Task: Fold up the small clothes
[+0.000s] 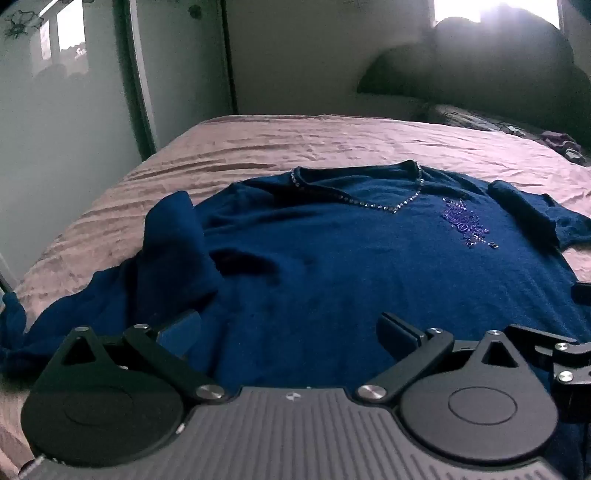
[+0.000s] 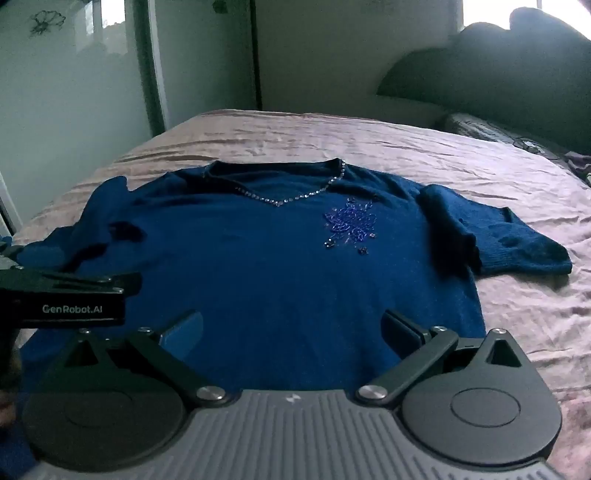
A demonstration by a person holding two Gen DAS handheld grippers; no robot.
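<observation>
Blue top lies flat, front up, on the pink bedspread. Left gripper and right gripper both released, empty, over the hem. Likely next: pinch hem corners, lift evenly; bunched sleeve left of neckline needs flattening first.

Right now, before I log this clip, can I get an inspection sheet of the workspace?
Surface: bed with a wrinkled pink bedspread.
Job's things: blue sweater lying face up and spread out, not folded; left sleeve bunched up, right sleeve lying out to the side.
Clutter: small dark items at the far right of the bed, too dim to identify.
Grippers: left tool open over the hem, holding nothing; right tool open over the hem, holding nothing.
Cables: nothing seen.
Surroundings: pale wardrobe doors at left, dark headboard, bright window.
</observation>
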